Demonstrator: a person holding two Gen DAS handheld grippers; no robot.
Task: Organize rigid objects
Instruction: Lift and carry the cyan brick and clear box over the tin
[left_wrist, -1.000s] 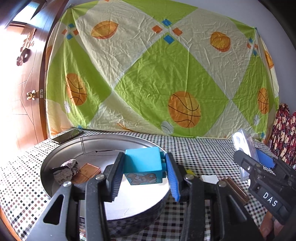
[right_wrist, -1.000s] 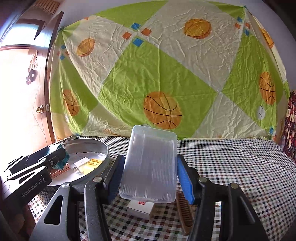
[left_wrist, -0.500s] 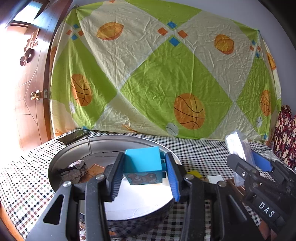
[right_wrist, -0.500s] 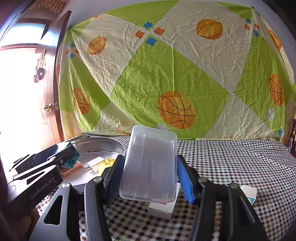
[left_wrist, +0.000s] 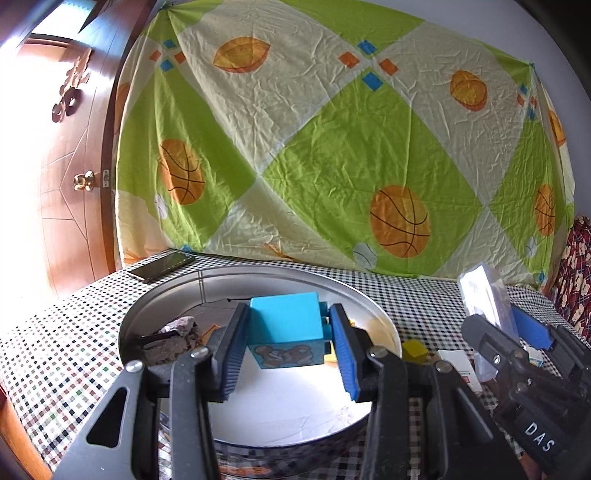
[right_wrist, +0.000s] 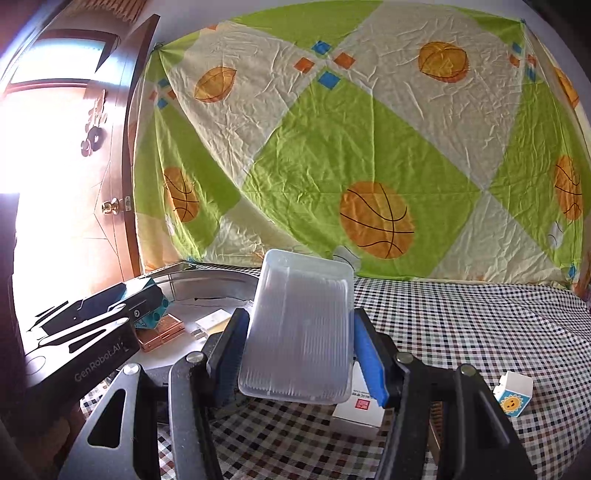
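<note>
The left gripper (left_wrist: 288, 343) squeezes a blue block (left_wrist: 286, 338) between its two pads. The block has a little bear picture on its front side. It is held up in the air, over the big round metal tray (left_wrist: 258, 280). The block sits right in the middle of the gripper, with one pad pressed on each side.

Inside the tray, on the left, lies a gray rock (left_wrist: 173, 334). In the right wrist view a copper-colored flat thing (right_wrist: 159, 334) and a small white piece (right_wrist: 212, 319) also lie in the tray.

The right gripper (right_wrist: 299, 349) squeezes a clear plastic box (right_wrist: 299, 328). The box stands up tall between the pads and leans a little. It is held above the checkered tablecloth (right_wrist: 461, 325), just to the right of the tray.

Under the clear box a white box with a red mark (right_wrist: 356, 410) lies on the cloth. Farther right, well apart, a small white block with a sun picture (right_wrist: 513, 395) rests on the cloth.

In the left wrist view a yellow block (left_wrist: 413, 349) sits on the cloth just beside the tray. A dark phone (left_wrist: 162, 266) lies behind the tray, near the wooden door (left_wrist: 66, 166). A big green sheet with basketballs (left_wrist: 332, 147) hangs behind the table.
</note>
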